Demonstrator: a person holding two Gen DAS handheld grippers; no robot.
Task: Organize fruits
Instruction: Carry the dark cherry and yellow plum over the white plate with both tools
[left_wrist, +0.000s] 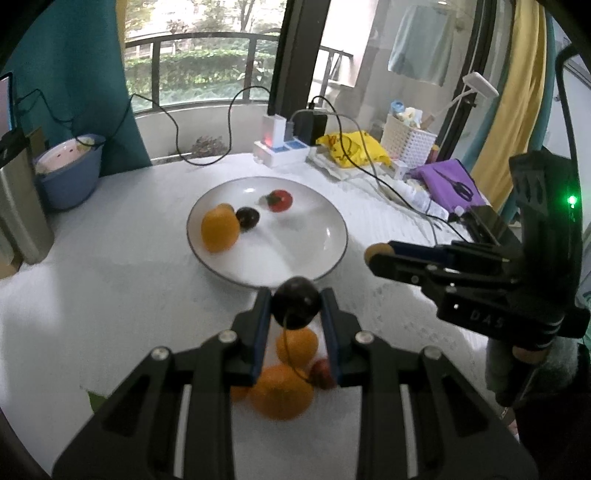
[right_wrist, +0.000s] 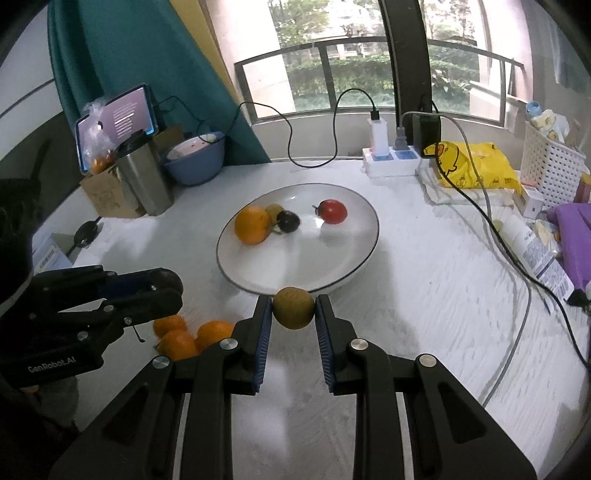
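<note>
The white plate (right_wrist: 236, 280) is sitting mid-surface and already carrying four fruits: an orange (right_wrist: 253, 224), a dark plum (right_wrist: 289, 221) touching it, a small brownish fruit (right_wrist: 275, 210) tucked behind them, and a red tomato-like fruit (right_wrist: 333, 211) standing apart toward the far side; so the task is looking partly done, perhaps around halfway.

Two more pieces are being carried toward the plate; the left gripper (left_wrist: 296, 306) is holding its jaws clenched on a second dark plum (left_wrist: 296, 308), and the right gripper (right_wrist: 293, 308) is gripping a brown-green round fruit (right_wrist: 293, 308), both hovering just short of the plate's near rim. Still waiting on the surface is a cluster of oranges (left_wrist: 280, 391) with a small red fruit (left_wrist: 322, 373) beside it, lying below the left gripper; those look like the remaining work.

The near and right half of the plate is lying bare, offering easy room for both drops; the two grippers are approaching side by side, so crowding each other seems the likelier nuisance. Farther out, a grey cable (right_wrist: 517, 306) is trailing across the right of the surface, a steel flask (right_wrist: 144, 181) and blue bowl (right_wrist: 195, 162) are lining the far left, and a white basket (right_wrist: 550, 162) is bordering the right; all well apart from the plate.
</note>
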